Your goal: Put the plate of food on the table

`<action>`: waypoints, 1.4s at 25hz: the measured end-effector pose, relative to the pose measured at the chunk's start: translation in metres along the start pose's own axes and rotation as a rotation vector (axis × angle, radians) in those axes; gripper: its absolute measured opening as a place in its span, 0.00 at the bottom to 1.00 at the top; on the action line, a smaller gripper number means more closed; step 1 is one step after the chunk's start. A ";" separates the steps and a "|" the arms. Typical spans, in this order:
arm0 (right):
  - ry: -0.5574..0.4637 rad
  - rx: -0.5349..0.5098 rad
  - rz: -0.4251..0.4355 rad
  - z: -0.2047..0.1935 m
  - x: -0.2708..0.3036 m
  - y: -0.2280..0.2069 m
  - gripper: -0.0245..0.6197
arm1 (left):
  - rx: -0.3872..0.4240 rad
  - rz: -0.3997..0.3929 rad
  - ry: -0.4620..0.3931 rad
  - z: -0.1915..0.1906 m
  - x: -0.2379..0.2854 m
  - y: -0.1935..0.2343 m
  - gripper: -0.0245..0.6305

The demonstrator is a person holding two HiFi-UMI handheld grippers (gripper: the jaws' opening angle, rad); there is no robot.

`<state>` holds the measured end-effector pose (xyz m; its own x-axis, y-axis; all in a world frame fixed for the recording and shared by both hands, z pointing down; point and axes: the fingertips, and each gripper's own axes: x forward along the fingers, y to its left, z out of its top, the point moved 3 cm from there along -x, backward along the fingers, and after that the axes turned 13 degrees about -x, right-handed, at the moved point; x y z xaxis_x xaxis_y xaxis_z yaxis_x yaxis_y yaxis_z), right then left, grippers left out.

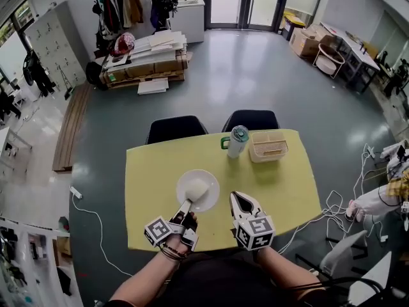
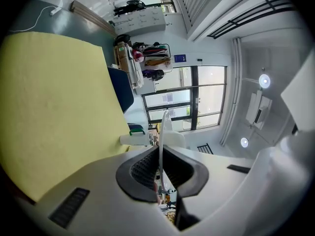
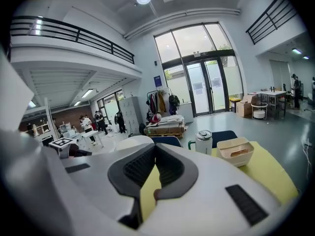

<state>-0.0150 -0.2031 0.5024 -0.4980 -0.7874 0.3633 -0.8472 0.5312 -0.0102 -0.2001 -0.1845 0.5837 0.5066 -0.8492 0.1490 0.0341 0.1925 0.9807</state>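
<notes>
Closest in, the left gripper point(image 1: 186, 207) is shut tight on the near rim of the plate point(image 1: 214, 198). It pinches the rim from above and below, I think so the plate stays flat and the food point(image 1: 197, 188) does not slide off. In the left gripper view the plate shows only as a thin white line between the jaws, because it is seen from its edge.

Just beside it, the right gripper point(image 1: 238, 199) has its jaws closed with nothing in them. It seems to be only waiting, not helping to carry.

The plate is over the near middle of the yellow table point(image 1: 150, 171). I cannot tell if it sits on the table or hangs a little above it, so the job may not be done yet.

The food is a white lump, and I cannot tell what kind it is.

Farther back stand a jug point(image 1: 238, 141) and a basket point(image 1: 268, 156), well apart from the plate, so there is room to set it down. What lies in the basket is too small to make out.

Behind the table, two chairs point(image 1: 176, 128) are partly hidden by its far edge
</notes>
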 end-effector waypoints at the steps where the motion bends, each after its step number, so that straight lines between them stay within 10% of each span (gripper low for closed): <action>1: 0.003 0.000 -0.002 0.002 0.003 0.000 0.05 | -0.004 0.001 0.002 0.003 0.002 -0.001 0.07; 35: 0.028 -0.021 0.144 0.003 0.110 -0.083 0.05 | -0.066 0.043 -0.133 0.093 0.180 0.079 0.07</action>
<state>-0.0001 -0.3349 0.5408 -0.6089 -0.6933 0.3855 -0.7629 0.6450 -0.0450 -0.1862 -0.3684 0.6995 0.3899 -0.8964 0.2106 0.0734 0.2583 0.9633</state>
